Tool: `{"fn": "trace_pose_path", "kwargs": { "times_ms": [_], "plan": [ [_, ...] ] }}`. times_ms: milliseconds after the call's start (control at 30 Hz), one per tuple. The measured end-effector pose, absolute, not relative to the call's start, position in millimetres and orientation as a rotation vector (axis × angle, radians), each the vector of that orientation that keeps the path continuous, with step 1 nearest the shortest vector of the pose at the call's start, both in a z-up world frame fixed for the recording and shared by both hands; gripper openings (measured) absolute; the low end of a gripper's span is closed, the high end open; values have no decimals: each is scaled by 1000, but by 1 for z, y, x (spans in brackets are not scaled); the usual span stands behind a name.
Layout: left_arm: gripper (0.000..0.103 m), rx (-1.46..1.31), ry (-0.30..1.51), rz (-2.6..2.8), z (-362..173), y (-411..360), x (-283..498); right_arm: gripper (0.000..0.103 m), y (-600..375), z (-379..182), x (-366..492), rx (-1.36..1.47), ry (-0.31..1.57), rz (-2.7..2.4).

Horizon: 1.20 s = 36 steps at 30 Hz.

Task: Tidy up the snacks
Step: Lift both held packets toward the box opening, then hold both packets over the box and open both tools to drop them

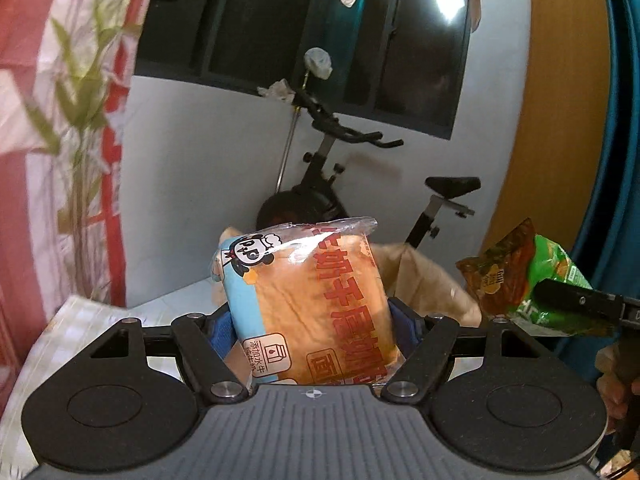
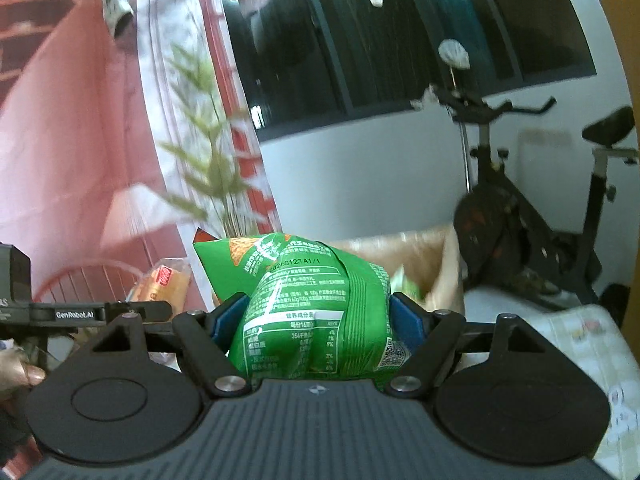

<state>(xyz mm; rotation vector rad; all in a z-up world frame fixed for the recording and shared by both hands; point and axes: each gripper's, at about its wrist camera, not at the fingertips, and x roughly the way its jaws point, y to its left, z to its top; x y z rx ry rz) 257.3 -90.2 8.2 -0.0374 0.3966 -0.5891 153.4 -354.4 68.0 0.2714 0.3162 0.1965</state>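
Note:
My left gripper [image 1: 312, 328] is shut on a packaged bread loaf [image 1: 308, 304] with orange and light-blue wrapping and a panda logo, held up in the air. My right gripper [image 2: 316, 320] is shut on a green chip bag [image 2: 316, 312], also held up. The chip bag and the right gripper also show at the right edge of the left wrist view [image 1: 528, 280]. The bread shows small at the left of the right wrist view [image 2: 164, 284]. A brown paper bag [image 1: 424, 280] stands open just behind both snacks; it also shows in the right wrist view [image 2: 404, 252].
A black exercise bike [image 1: 332, 168] stands behind the paper bag by a white wall under a dark window. A pink floral curtain [image 1: 60, 120] hangs at the left. A light checked cloth [image 2: 592, 344] covers the surface below. A red wire basket [image 2: 80, 280] sits at the left.

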Motion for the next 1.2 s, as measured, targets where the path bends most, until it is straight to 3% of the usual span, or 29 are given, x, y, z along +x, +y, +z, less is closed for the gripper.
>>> {"fn": "trace_pose_path", "kwargs": {
  "times_ms": [467, 600, 1033, 1200],
  "plan": [
    [77, 32, 494, -585, -5, -159, 375, 78, -379, 82, 238, 364, 309, 159],
    [82, 19, 507, -592, -16, -163, 398, 78, -385, 79, 254, 373, 317, 151],
    [83, -34, 503, -519, -17, -109, 387, 78, -371, 59, 323, 471, 401, 203],
    [83, -44, 503, -493, -13, -90, 375, 85, -356, 45, 353, 463, 489, 180]
  ]
}}
